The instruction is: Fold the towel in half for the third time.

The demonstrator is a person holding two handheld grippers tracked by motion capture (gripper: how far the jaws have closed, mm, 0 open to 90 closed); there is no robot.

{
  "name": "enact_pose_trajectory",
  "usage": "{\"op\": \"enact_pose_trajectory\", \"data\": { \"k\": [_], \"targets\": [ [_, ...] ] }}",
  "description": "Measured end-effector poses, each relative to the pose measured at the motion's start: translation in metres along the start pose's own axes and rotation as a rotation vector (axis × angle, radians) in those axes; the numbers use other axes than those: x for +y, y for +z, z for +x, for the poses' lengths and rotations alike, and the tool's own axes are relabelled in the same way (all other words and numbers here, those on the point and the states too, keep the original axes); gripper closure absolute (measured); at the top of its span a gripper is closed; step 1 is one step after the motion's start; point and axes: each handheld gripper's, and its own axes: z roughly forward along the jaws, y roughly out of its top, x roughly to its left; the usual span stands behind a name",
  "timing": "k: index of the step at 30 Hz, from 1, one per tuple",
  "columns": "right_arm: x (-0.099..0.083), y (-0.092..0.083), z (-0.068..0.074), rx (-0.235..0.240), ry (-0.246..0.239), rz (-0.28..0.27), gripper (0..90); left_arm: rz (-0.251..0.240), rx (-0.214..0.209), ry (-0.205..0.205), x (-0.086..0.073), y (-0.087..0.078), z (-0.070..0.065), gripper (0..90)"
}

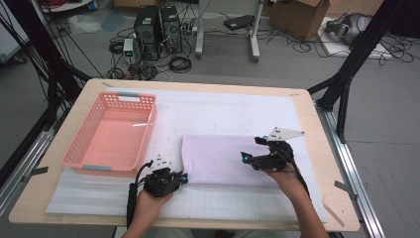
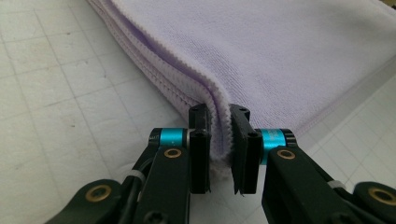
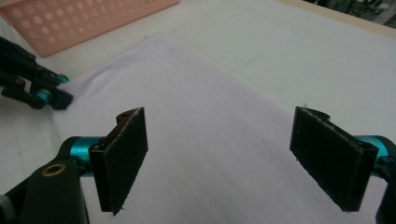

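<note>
Left hand-held gripper (image 2: 219,140) pinching near-left corner of folded lilac terry towel (image 1: 225,158), flat mid-table, just right of pink plastic basket (image 1: 111,134). Right hand-held gripper (image 3: 233,158) spread wide above towel's right part, nothing betw. pads.

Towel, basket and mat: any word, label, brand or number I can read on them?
None can be read.
Towel: plain lilac cloth, no tag showing.
Basket: pink plastic with holes, no label.
Mat: printed grid lines, no figures legible.
Left tongs, shut on the towel's corner: blue bands and brass rivets, no lettering.
</note>
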Motion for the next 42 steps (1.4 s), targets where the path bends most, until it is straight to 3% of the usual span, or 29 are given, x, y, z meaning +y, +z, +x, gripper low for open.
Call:
{"op": "enact_pose_trajectory", "data": {
  "k": [7, 16, 28, 38, 42],
  "targets": [
    [0.037, 0.036, 0.006, 0.057, -0.063, 0.031, 18.2, -0.009, -0.026, -0.019, -0.001, -0.002, 0.004, 78.9],
    [0.058, 0.087, 0.014, 0.139, -0.061, 0.049, 23.4, -0.018, -0.036, -0.027, -0.001, -0.002, 0.005, 79.3],
    [0.071, 0.155, 0.031, 0.157, -0.125, 0.186, 30.2, -0.02, -0.038, -0.024, -0.001, -0.003, 0.006, 80.2],
    [0.067, 0.194, 0.036, 0.144, -0.145, 0.264, 33.2, -0.016, -0.029, -0.036, -0.002, -0.006, 0.006, 81.5],
    [0.065, 0.204, 0.037, 0.157, -0.184, 0.276, 35.7, -0.015, -0.029, -0.038, -0.002, -0.005, 0.006, 81.6]
  ]
}}
